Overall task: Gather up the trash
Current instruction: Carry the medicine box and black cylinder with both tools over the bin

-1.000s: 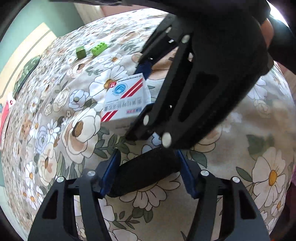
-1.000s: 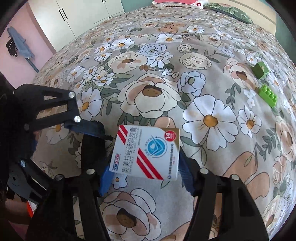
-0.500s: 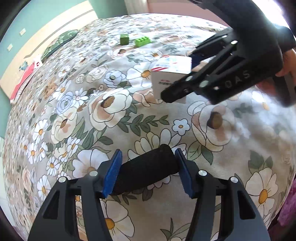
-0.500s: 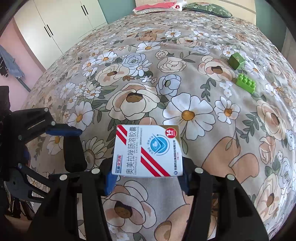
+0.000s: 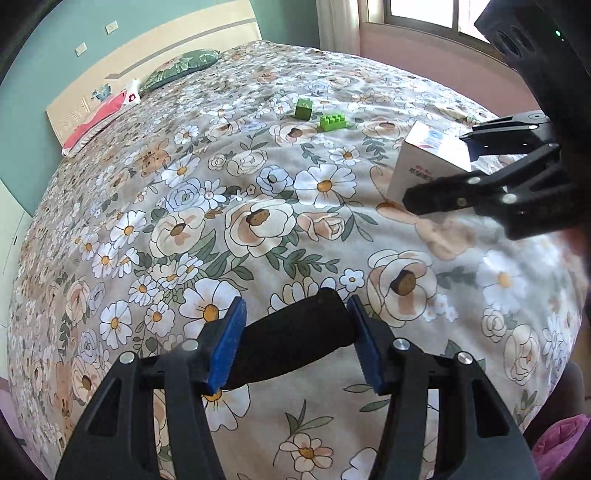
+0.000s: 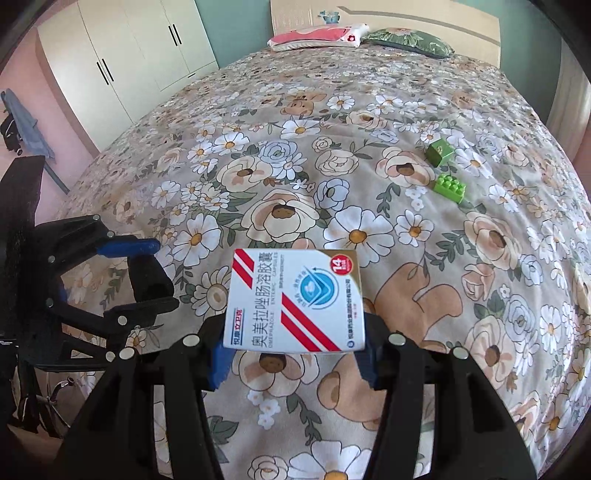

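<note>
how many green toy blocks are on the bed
2, side by side on the flowered bedspread: a darker cube block and a brighter studded block next to it. More may be hidden out of view.

- floral bedspread (image 6: 369, 122)
- two green toy bricks (image 6: 449, 188), close together on it
- pink pillow (image 6: 317, 36) and green pillow (image 6: 410, 41) at headboard (image 5: 147, 74)
- wardrobe (image 6: 122, 51)
</note>
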`<state>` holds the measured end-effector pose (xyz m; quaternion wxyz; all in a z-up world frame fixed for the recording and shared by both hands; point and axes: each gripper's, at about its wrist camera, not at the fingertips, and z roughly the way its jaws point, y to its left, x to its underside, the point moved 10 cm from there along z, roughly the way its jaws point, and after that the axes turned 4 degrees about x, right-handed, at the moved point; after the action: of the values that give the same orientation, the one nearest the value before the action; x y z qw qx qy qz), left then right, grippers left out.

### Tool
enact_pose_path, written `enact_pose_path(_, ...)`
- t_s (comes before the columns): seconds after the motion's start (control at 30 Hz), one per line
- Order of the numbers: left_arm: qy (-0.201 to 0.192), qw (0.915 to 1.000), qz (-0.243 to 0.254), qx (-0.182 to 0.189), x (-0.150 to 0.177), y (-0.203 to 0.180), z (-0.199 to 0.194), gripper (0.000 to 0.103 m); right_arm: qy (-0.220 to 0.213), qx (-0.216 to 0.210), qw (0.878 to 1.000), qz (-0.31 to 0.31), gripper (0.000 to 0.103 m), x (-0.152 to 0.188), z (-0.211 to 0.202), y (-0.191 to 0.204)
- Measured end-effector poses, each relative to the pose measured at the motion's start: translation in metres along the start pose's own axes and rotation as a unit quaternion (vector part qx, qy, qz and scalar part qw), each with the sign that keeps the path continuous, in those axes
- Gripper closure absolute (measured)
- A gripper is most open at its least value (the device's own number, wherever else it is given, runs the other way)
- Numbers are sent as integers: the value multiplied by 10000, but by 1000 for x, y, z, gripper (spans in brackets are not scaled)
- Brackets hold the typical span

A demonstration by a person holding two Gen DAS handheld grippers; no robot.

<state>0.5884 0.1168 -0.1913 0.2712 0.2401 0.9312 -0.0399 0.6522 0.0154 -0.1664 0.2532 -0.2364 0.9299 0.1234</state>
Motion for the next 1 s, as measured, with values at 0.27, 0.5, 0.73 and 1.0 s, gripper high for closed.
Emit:
enact_pose_path(0.27, -163, 9994, -25, -315, -16, -35, -73, 45, -351, 149, 9991, -175, 48, 9, -97, 11)
enact_pose_path(0.5, -490, 9969, 48, -617, -32, -75, -161, 45, -802, 336, 9956, -359, 48, 19, -202, 22)
enact_pose_path(0.73, -848, 9922, 131, -899, -34, -117, -240, 45, -1232, 497, 9895, -567, 48, 41, -300, 41)
enact_pose_path(1.0, -1193, 9864, 166, -1117, -21, -154, -314, 45, -1677, 635, 9798, -886, 48, 73, -397, 73)
